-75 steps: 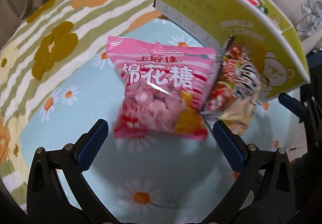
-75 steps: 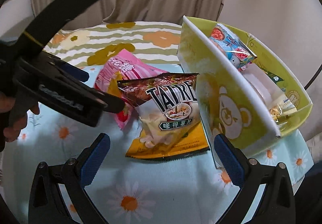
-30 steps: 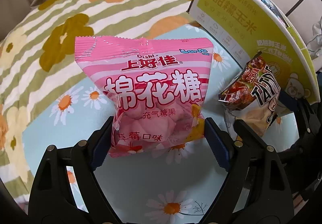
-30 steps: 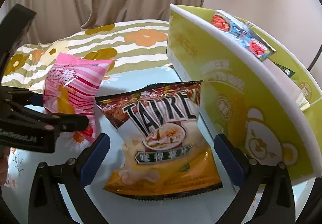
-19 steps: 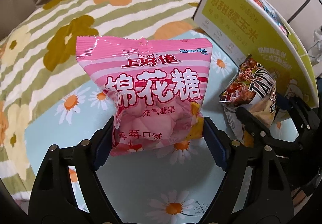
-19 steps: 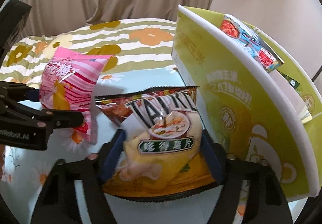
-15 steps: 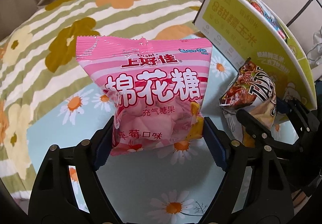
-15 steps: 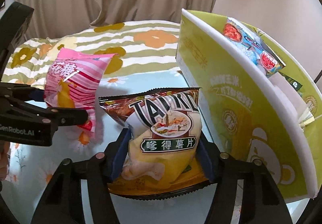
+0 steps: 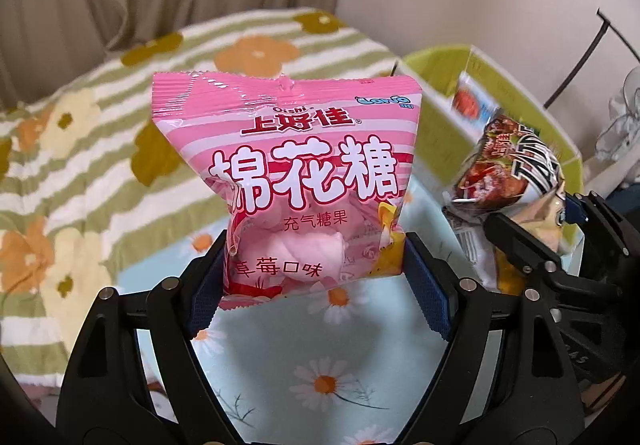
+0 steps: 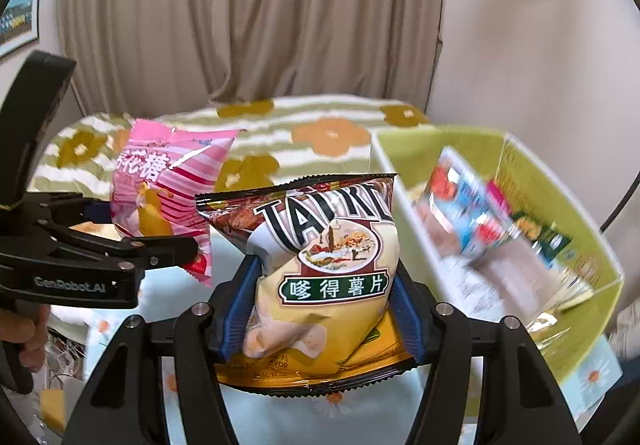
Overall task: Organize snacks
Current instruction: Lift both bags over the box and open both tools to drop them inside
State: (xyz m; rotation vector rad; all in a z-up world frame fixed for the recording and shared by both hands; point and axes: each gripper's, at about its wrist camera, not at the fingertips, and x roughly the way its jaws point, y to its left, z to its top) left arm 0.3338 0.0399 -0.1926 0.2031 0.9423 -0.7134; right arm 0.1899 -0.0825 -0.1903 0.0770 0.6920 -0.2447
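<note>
My left gripper [image 9: 316, 277] is shut on a pink marshmallow bag [image 9: 304, 181], which stands upright between its blue pads, lifted off the cloth. My right gripper [image 10: 320, 309] is shut on a brown and yellow potato chip bag [image 10: 324, 269], also lifted. The chip bag [image 9: 516, 181] and right gripper show at the right edge of the left wrist view. The pink bag [image 10: 168, 181] and left gripper [image 10: 160, 245] appear at the left of the right wrist view. A yellow-green box [image 10: 580, 241] with several snack packets inside sits to the right.
A light blue daisy-print cloth [image 9: 320, 377] covers the table below both grippers. Behind it lies a striped bedspread with flowers [image 9: 100, 149], then beige curtains [image 10: 240, 13] and a wall. A person's hand [image 10: 28, 333] holds the left gripper's handle.
The right gripper shut on the chip bag, which had lain flat. Both grippers rose, lifting their bags off the cloth, and the box's inside now shows from above.
</note>
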